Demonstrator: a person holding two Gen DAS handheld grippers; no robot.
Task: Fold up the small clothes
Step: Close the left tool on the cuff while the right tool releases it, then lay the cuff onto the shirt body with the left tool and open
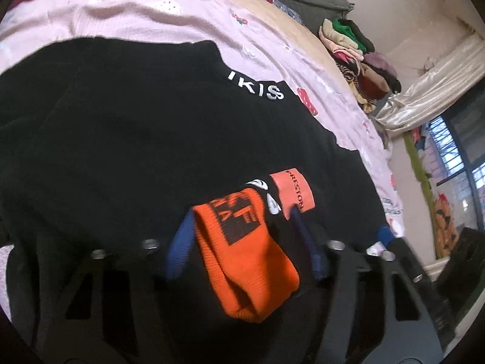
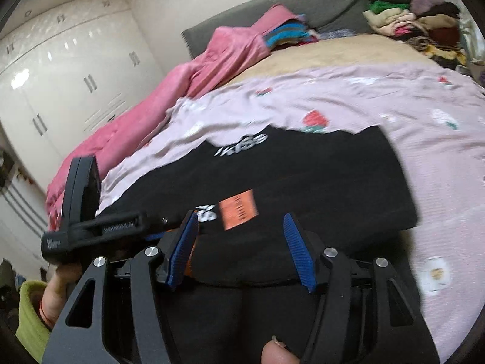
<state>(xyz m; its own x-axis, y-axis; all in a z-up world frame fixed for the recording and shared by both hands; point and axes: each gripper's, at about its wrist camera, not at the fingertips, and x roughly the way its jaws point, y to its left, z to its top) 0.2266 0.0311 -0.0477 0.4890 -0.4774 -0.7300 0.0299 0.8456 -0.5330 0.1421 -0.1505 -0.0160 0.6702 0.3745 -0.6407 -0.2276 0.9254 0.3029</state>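
Two tools work: left tool (image 1: 242,236) clamps the orange ribbed cuff (image 1: 242,261) of the black knit garment (image 1: 136,139); right tool (image 2: 242,251) gapes empty, so next I carry the cuff across.

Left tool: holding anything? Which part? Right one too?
Left tool is clamped on the black garment's orange ribbed cuff, near its end. Right tool stands open over the black fabric, gripping nothing.
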